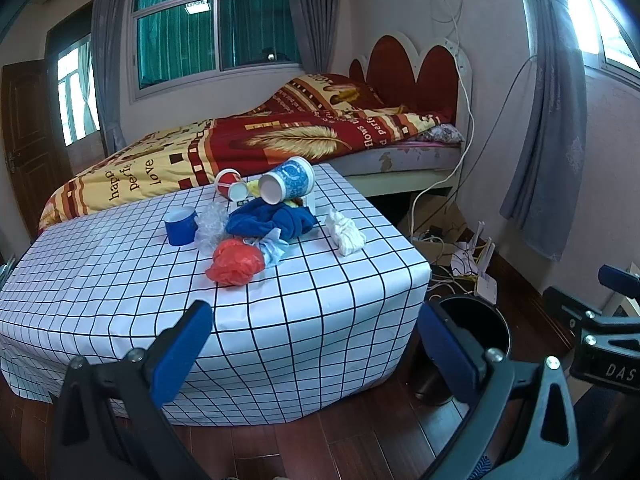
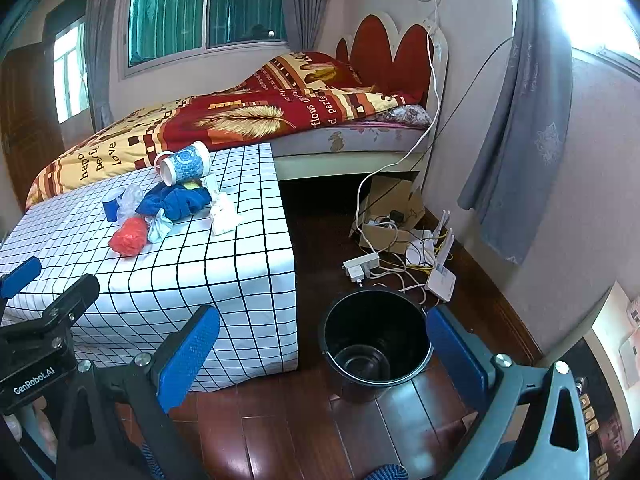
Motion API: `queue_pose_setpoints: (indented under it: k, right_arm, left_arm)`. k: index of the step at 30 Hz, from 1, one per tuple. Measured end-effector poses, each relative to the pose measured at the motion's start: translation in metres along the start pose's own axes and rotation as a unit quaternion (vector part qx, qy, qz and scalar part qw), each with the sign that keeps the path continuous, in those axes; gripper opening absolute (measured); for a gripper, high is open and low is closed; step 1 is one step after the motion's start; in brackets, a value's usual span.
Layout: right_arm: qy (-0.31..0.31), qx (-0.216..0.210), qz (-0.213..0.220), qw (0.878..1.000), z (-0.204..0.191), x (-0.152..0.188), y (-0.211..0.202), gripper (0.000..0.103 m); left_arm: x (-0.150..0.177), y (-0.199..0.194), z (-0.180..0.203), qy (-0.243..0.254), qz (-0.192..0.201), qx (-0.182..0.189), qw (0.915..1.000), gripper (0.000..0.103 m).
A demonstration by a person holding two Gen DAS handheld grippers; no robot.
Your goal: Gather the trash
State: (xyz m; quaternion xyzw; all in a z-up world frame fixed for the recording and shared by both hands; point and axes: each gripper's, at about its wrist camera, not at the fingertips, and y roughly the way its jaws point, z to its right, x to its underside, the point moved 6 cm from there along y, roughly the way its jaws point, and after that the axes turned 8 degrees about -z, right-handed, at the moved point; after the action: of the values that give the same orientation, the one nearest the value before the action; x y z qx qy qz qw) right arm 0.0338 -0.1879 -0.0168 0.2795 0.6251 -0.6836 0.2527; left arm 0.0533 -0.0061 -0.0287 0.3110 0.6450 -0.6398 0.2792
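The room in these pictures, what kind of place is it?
Most likely a bedroom in a home. A bed with a red and yellow quilt stands under a curtained window, and a low table in a checked cloth holds litter beside a black bin.

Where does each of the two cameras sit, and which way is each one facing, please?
Left wrist: on the left tool, low before the checked table, facing the bed; its blue fingers are spread, with the right tool at the frame's right edge.
Right wrist: on the right tool, further right, above the black bin; its fingers are spread, with the left tool at the left edge.
Shared: table, red bag, bin, bed.
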Motion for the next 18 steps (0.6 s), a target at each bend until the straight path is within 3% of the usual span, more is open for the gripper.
queue_pose_setpoints:
  k: [18]
  right_arm:
    - [0.000, 0.001, 0.000, 1.000, 0.0005, 0.0021, 0.0011, 0.103]
  left_arm:
    - [0.0028, 0.0005, 0.0014, 0.000, -0.001, 0.001, 1.0000, 0.103]
